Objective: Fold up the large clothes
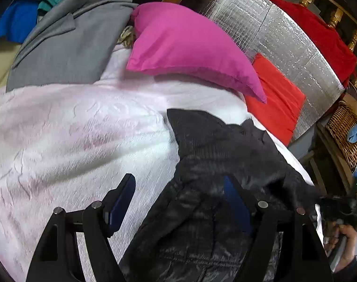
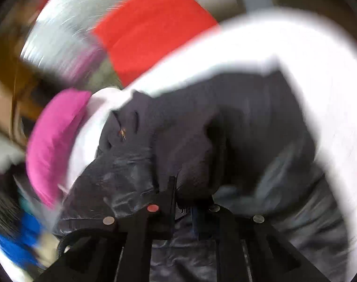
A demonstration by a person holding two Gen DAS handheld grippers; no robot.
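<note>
A black quilted jacket (image 1: pixel 220 164) lies on the white bedspread (image 1: pixel 72 129). My left gripper (image 1: pixel 179 185) is open above the jacket's left edge, its right finger over the fabric and its left finger over the bedspread. In the blurred right wrist view my right gripper (image 2: pixel 183 188) is shut on a bunched fold of the same jacket (image 2: pixel 178 141). The right gripper and the hand holding it also show at the left wrist view's right edge (image 1: pixel 340 209), at the jacket's far side.
A pink pillow (image 1: pixel 190 47), a red cushion (image 1: pixel 274 103) and a silver foil panel (image 1: pixel 284 30) lie at the head of the bed. A grey garment (image 1: pixel 68 47) and blue clothes (image 1: pixel 16 21) sit at the back left. A wicker basket (image 1: pixel 345 127) stands at right.
</note>
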